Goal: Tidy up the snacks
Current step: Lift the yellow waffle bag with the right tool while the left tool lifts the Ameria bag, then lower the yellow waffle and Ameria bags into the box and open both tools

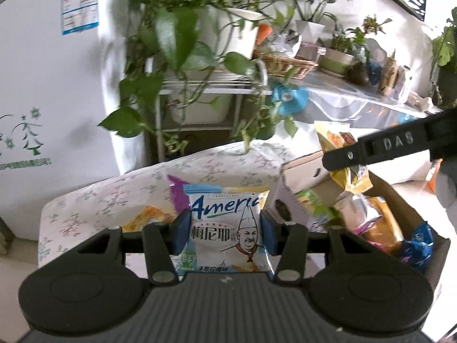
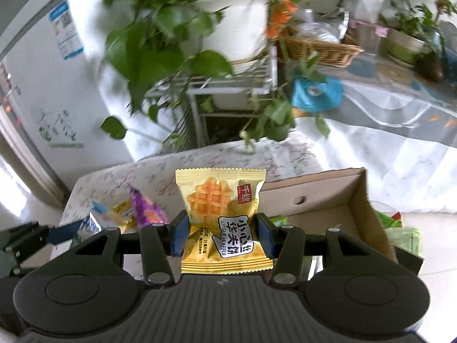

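Cardboard box (image 1: 405, 200) holds mixed snack packets; left claw (image 1: 225, 233) grips a blue-white packet (image 1: 225, 228), right claw (image 2: 221, 233) a yellow waffle (image 2: 220, 205).

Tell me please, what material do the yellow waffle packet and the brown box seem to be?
Yellow waffle packet: probably thin plastic film, glossy; it has crimped, serrated end seals and a printed face.
Brown box: most likely corrugated cardboard, matte; its cut edge looks thick and its wall has a punched hole.
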`<action>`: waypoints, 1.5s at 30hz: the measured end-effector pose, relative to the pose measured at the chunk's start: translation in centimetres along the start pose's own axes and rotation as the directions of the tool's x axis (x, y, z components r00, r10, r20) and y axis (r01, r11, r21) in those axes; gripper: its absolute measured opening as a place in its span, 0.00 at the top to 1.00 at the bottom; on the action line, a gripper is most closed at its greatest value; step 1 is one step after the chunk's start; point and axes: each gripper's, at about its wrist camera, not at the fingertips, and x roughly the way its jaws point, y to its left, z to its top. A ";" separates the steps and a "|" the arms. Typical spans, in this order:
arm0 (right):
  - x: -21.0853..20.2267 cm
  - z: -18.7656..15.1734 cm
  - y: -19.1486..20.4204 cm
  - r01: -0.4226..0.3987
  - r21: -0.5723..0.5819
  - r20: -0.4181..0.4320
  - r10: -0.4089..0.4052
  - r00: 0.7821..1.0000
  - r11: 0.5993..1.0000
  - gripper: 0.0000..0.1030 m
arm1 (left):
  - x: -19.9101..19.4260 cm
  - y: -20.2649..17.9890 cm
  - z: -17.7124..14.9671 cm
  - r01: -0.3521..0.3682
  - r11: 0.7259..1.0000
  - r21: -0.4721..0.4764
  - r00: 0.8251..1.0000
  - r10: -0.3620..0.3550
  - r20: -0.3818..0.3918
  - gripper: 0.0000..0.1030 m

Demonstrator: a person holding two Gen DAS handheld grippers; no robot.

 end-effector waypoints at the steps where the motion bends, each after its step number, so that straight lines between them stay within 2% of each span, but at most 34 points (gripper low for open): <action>1: -0.1 0.1 -0.4 0.005 0.012 0.007 -0.005 1.000 1.000 0.45 | 0.1 -0.4 0.0 0.009 1.000 0.003 1.000 -0.009 0.001 0.52; 13: -2.0 0.2 -5.1 0.059 0.128 0.050 -0.066 0.997 0.990 0.45 | 1.5 -5.9 0.1 0.132 0.990 0.046 0.991 -0.133 0.002 0.52; 19: -2.5 0.0 -6.3 0.077 0.152 0.053 -0.086 0.995 0.985 0.45 | 2.3 -8.4 0.4 0.201 0.979 0.043 0.979 -0.201 0.011 0.52; 30: -2.5 -0.4 -7.6 0.117 0.185 0.031 -0.125 0.992 0.976 0.45 | 4.6 -13.0 -0.9 0.295 0.954 0.060 0.955 -0.292 -0.048 0.52; 31: -2.4 -0.5 -7.7 0.125 0.191 0.027 -0.132 0.991 0.974 0.45 | 4.6 -13.4 -1.1 0.299 0.952 0.064 0.954 -0.296 -0.049 0.49; 33: -2.2 -0.6 -7.9 0.139 0.200 0.016 -0.145 0.989 0.970 0.44 | 4.4 -13.9 -1.3 0.309 0.948 0.072 0.951 -0.306 -0.050 0.36; 35: -2.1 -0.6 -8.0 0.151 0.208 0.008 -0.156 0.988 0.966 0.40 | 3.8 -14.0 -1.2 0.320 0.945 0.069 0.947 -0.318 -0.032 0.18; 37: -2.2 -0.6 -8.1 0.153 0.225 0.006 -0.158 0.987 0.962 0.32 | 3.1 -13.9 -0.8 0.332 0.941 0.066 0.943 -0.332 -0.011 0.16; 45: -2.4 -0.4 -7.5 0.118 0.247 0.032 -0.130 0.991 0.962 0.31 | 1.7 -11.5 -0.5 0.284 0.957 0.049 0.959 -0.285 -0.005 0.16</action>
